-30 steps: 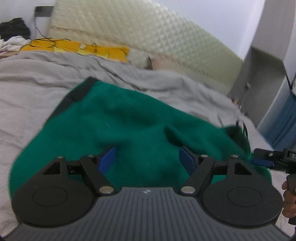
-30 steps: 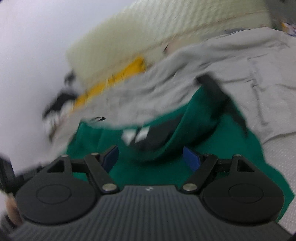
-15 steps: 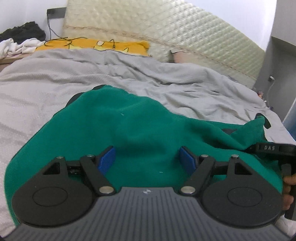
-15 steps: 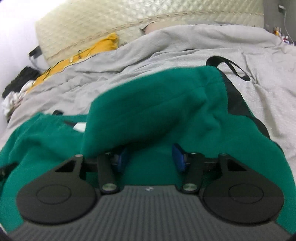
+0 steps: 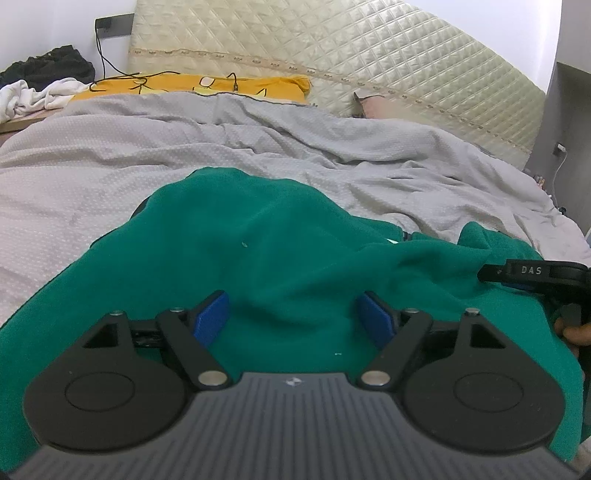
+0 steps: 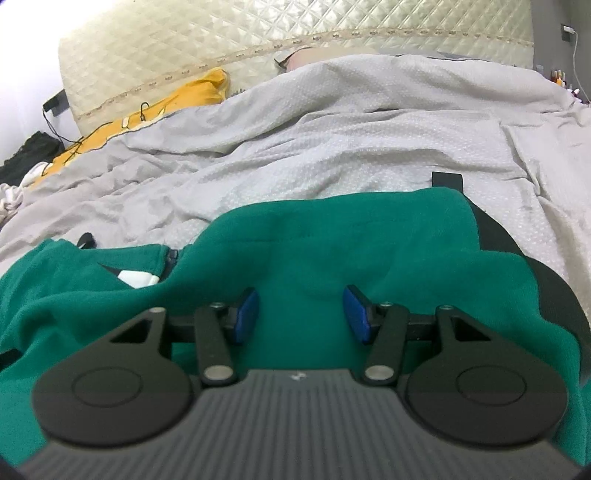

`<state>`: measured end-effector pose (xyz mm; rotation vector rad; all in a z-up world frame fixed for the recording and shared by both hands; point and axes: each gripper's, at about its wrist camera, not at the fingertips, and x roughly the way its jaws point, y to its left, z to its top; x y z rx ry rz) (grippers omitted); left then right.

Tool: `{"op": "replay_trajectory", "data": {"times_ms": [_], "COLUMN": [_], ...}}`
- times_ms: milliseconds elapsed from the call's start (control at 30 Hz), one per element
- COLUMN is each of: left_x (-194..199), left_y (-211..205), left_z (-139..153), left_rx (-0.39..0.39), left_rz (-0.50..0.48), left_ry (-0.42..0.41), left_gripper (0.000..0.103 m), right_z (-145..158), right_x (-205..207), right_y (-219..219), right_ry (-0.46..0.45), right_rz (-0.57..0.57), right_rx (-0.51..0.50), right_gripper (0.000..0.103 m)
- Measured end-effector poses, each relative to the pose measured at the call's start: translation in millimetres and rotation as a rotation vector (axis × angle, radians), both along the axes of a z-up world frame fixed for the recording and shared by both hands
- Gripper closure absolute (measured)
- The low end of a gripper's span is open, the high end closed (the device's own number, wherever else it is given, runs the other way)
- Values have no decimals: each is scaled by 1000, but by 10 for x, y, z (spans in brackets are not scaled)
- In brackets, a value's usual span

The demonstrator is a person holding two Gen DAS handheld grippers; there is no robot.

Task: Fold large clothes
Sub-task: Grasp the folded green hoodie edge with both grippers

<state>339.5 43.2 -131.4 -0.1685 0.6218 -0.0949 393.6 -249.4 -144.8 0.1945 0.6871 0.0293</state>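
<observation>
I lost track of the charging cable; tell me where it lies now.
In the left wrist view the black cable lies at far upper left, trailing from the wall outlet across the yellow pillow, beyond the grey duvet.

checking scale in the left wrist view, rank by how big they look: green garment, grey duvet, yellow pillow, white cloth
1. grey duvet and green garment: similar; the garment is nearer, so unsure
2. yellow pillow
3. white cloth

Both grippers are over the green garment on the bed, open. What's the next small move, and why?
Probably lower both and close on the fabric beneath. The left gripper and right gripper both stand open with the green garment between their fingers, gripping nothing. The garment lies bunched on the grey bedspread, so it likely needs a fresh grip before the next fold.
</observation>
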Motion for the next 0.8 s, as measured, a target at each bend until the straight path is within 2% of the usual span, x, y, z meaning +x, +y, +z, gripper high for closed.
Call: {"op": "replay_trajectory", "data": {"times_ms": [167, 300, 500, 633, 800], "left_x": [-54, -174, -494, -755, -935], "left_y": [2, 4, -10, 7, -128], "left_z": [29, 92, 293, 414, 439], "left_rx": [-1, -23, -16, -39, 32], "left_rz": [6, -5, -24, -53, -48], "left_ry": [0, -2, -31, -58, -74], "left_gripper": [21, 21, 21, 21, 21], "right_z": [83, 185, 436, 565, 571], "right_x": [-206, -498, -967, -1277, -1496], "right_y": [-38, -39, 40, 97, 159], "right_ry": [-11, -17, -42, -85, -111], "right_rz": [9, 22, 31, 20, -5], "right_rx": [22, -3, -28, -19, -103], "right_gripper": [49, 49, 49, 48, 48]}}
